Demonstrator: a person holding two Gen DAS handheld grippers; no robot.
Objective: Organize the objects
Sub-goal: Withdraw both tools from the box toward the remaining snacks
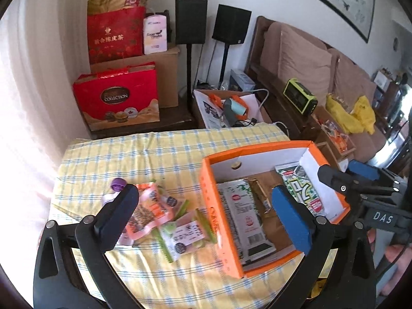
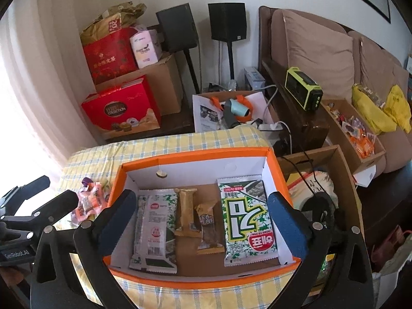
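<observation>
Left gripper (image 1: pixel 203 221) and right gripper (image 2: pixel 203 228), fingers spread and empty, above a checked cloth (image 1: pixel 144 152); orange box (image 2: pixel 195 154) holds four packets; loose pouches (image 1: pixel 154 213) lie beside it.

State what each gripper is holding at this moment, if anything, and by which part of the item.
Nothing is held. The left gripper and the right gripper are both open, their fingers wide apart above the orange box.

Desk cloth (image 2: pixel 180 141): I see woven cotton, matt, yellow check, a little creased.
Orange box (image 2: pixel 195 154): cardboard, smooth outside, white inside walls, bare brown floor.
Seaweed packet (image 2: pixel 247 221): glossy printed foil.
Snack pouches (image 1: pixel 154 213): shiny crinkled plastic film.
Left hand-held gripper (image 1: pixel 206 219): matt black plastic, metal screws, blue matt pads.
</observation>
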